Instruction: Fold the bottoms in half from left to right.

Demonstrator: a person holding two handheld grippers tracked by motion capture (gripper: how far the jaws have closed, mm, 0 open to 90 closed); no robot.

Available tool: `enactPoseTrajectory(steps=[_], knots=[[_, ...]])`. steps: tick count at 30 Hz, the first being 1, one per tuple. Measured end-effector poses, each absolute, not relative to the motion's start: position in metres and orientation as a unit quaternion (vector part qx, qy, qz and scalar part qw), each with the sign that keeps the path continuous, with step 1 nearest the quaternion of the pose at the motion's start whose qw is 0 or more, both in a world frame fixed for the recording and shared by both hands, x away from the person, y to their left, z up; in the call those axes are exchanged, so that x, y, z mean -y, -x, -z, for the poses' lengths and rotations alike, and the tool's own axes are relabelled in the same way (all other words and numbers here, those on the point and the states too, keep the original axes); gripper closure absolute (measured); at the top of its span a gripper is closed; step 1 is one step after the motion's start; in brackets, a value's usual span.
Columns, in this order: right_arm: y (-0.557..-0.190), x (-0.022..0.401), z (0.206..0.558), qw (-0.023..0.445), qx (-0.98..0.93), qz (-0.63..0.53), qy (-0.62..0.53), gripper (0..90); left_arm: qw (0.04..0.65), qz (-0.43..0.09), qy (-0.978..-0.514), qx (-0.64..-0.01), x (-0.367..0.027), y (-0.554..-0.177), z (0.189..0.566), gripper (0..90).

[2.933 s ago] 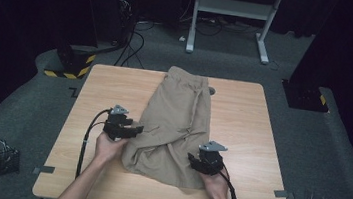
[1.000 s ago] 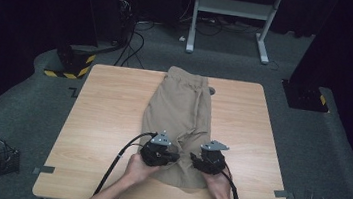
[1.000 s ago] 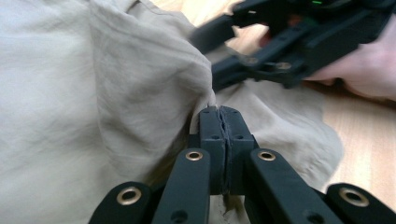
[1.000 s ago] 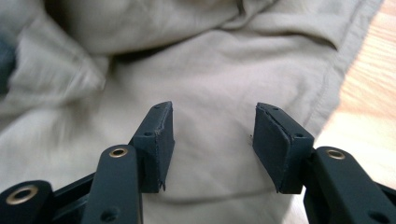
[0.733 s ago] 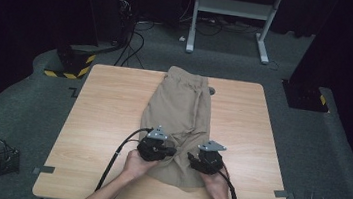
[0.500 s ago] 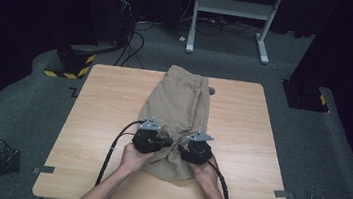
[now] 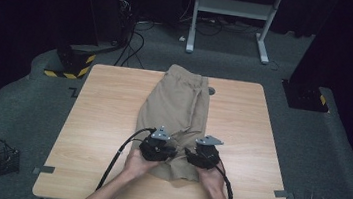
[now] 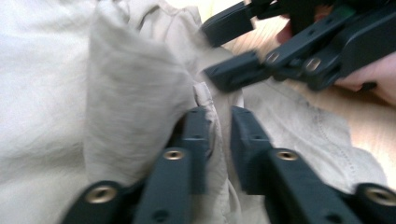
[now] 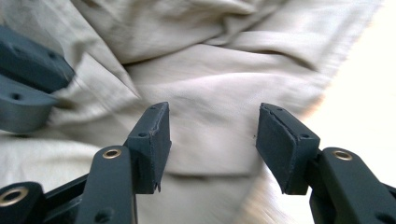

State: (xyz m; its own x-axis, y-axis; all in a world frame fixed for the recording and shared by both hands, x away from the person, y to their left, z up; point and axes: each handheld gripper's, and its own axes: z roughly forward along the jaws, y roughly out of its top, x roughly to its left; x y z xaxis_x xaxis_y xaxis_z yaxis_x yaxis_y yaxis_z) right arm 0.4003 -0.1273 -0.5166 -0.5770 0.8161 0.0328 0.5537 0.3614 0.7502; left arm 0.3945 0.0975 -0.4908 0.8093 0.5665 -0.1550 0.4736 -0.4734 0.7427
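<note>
While the two hands are sitting side by side at the near end of the counter (image 7: 96,120), the khaki shorts (image 7: 178,107) are lying down its middle, waistband toward the far edge and the near hem now doubled up under the tools. A moment ago that hem was lying flat at the near edge with the grippers well apart; both hands have carried it a little way up and drawn in toward each other, so a fold looks under way.

The left gripper (image 8: 219,123) has just been opening its jaws, and they are standing at a narrow gap with a ridge of cloth and a small belt loop running up between them; I judge the pads are no longer pinching it. The right gripper (image 9: 212,135) is holding its jaws wide over a smooth patch of fabric, gripping nothing, after easing apart slightly.

That suggests both are letting go, leaving the folded end to settle.

The shorts are looking soft and rumpled, pale beige with stitched seams, bunched in creases near the jaws.
</note>
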Motion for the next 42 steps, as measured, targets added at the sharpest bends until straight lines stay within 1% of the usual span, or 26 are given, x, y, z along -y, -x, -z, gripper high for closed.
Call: enactPoseTrajectory(steps=[2, 4, 6, 8, 10, 14, 17, 21, 25, 28, 32, 34, 35, 37, 42], knots=[[-0.395, 0.137, 0.510, 0.180, -0.798, -0.383, -0.430, 45.6, 0.415, -0.066, -0.855, -0.303, -0.101, -0.391, 0.486, 62.2], [-0.391, 0.142, 0.504, 0.185, -0.792, -0.394, -0.428, 46.1, 0.418, -0.073, -0.852, -0.305, -0.106, -0.388, 0.481, 55.7], [-0.389, 0.142, 0.499, 0.186, -0.791, -0.400, -0.424, 46.1, 0.425, -0.072, -0.848, -0.309, -0.113, -0.386, 0.477, 51.0], [-0.388, 0.139, 0.496, 0.187, -0.794, -0.403, -0.415, 46.0, 0.431, -0.070, -0.843, -0.314, -0.120, -0.383, 0.475, 48.1], [-0.387, 0.134, 0.494, 0.181, -0.796, -0.410, -0.407, 46.0, 0.433, -0.080, -0.839, -0.320, -0.128, -0.381, 0.473, 46.5], [-0.385, 0.125, 0.490, 0.176, -0.799, -0.419, -0.393, 46.0, 0.431, -0.103, -0.821, -0.359, -0.147, -0.383, 0.473, 44.8], [-0.383, 0.121, 0.486, 0.177, -0.798, -0.428, -0.385, 46.5, 0.414, -0.137, -0.814, -0.384, -0.163, -0.386, 0.475, 44.0], [-0.383, 0.116, 0.478, 0.170, -0.797, -0.442, -0.375, 48.6, 0.400, -0.141, -0.798, -0.428, -0.183, -0.390, 0.483, 42.1], [-0.385, 0.107, 0.476, 0.160, -0.804, -0.443, -0.363, 52.3, 0.395, -0.142, -0.794, -0.440, -0.195, -0.384, 0.489, 40.4], [-0.389, 0.099, 0.480, 0.147, -0.814, -0.437, -0.354, 59.4, 0.390, -0.145, -0.790, -0.450, -0.201, -0.382, 0.494, 39.0], [-0.393, 0.093, 0.489, 0.130, -0.830, -0.420, -0.344, 77.3, 0.388, -0.142, -0.786, -0.460, -0.204, -0.383, 0.499, 37.7], [-0.392, 0.096, 0.492, 0.133, -0.832, -0.417, -0.341, 86.5, 0.389, -0.142, -0.785, -0.461, -0.204, -0.383, 0.500, 37.6], [-0.390, 0.099, 0.492, 0.134, -0.831, -0.418, -0.341, 89.1, 0.390, -0.141, -0.784, -0.462, -0.203, -0.382, 0.500, 37.6], [-0.385, 0.108, 0.490, 0.137, -0.830, -0.423, -0.338, 89.9, 0.388, -0.143, -0.786, -0.459, -0.203, -0.383, 0.498, 37.4], [-0.368, 0.132, 0.482, 0.163, -0.829, -0.419, -0.332, 90.0, 0.386, -0.145, -0.787, -0.459, -0.202, -0.385, 0.499, 36.7]])
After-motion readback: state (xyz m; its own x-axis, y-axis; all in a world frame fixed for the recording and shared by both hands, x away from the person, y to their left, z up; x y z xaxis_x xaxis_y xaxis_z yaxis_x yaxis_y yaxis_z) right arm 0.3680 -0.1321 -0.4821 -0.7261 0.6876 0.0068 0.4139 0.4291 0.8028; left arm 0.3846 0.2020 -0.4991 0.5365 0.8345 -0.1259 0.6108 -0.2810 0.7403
